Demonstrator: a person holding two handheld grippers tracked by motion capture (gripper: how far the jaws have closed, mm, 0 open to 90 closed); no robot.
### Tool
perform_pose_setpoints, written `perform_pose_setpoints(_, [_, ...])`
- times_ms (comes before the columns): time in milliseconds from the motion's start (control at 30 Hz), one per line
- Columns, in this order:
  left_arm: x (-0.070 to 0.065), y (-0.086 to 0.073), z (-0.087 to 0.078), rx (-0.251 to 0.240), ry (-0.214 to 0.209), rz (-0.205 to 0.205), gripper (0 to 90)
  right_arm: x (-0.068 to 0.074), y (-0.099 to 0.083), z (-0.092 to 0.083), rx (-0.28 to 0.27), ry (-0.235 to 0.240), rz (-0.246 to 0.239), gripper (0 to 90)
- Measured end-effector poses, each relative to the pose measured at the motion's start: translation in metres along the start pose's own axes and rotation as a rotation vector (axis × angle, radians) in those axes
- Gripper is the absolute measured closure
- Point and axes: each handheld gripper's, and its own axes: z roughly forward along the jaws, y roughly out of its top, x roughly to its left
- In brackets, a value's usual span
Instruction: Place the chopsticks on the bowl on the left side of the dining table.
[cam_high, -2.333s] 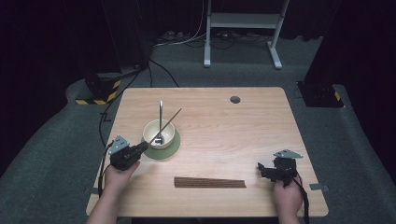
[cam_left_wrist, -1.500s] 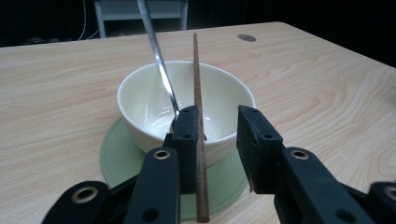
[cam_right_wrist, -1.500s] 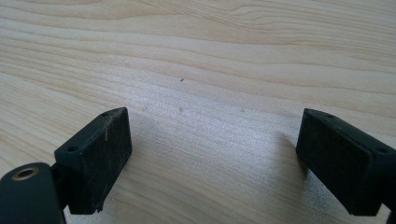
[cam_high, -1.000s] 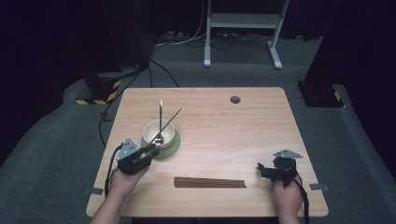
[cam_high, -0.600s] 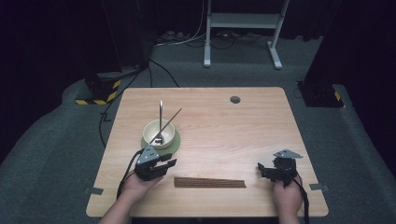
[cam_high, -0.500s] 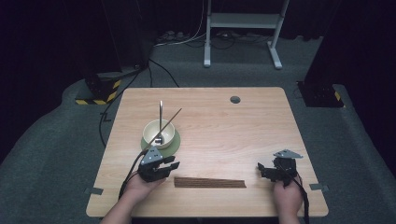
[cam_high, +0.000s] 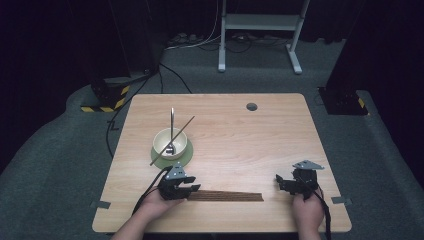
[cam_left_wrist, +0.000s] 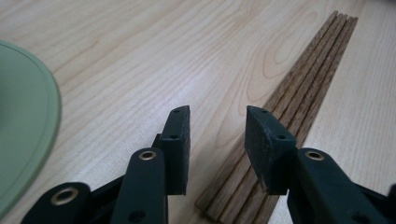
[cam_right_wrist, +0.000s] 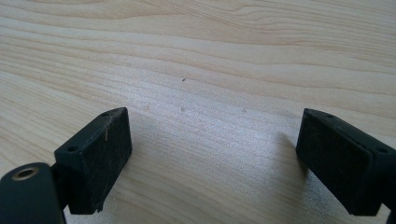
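your left tool (cam_high: 189, 188) sits low over the desk (cam_high: 280, 145) at the left end of the bundle of brown sticks (cam_high: 226, 196), its jaws having just been opening, partly apart with nothing pinched. your right tool (cam_high: 286, 182) rests near the front right edge, well clear of the sticks, jaws wide apart over bare wood.
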Motion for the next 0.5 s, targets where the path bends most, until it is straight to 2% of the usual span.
perform_pose_setpoints(200, [-0.0004,-0.0019,0.0042,0.026,-0.012,0.001,60.8,-0.0004,0.0002,-0.0003,0.003,0.002,-0.005,10.5])
perform_pose_setpoints(500, [0.0006,-0.003,0.0062,0.037,-0.011,-0.008,61.1,0.0,0.0001,-0.0003,0.004,0.004,-0.001,10.5])
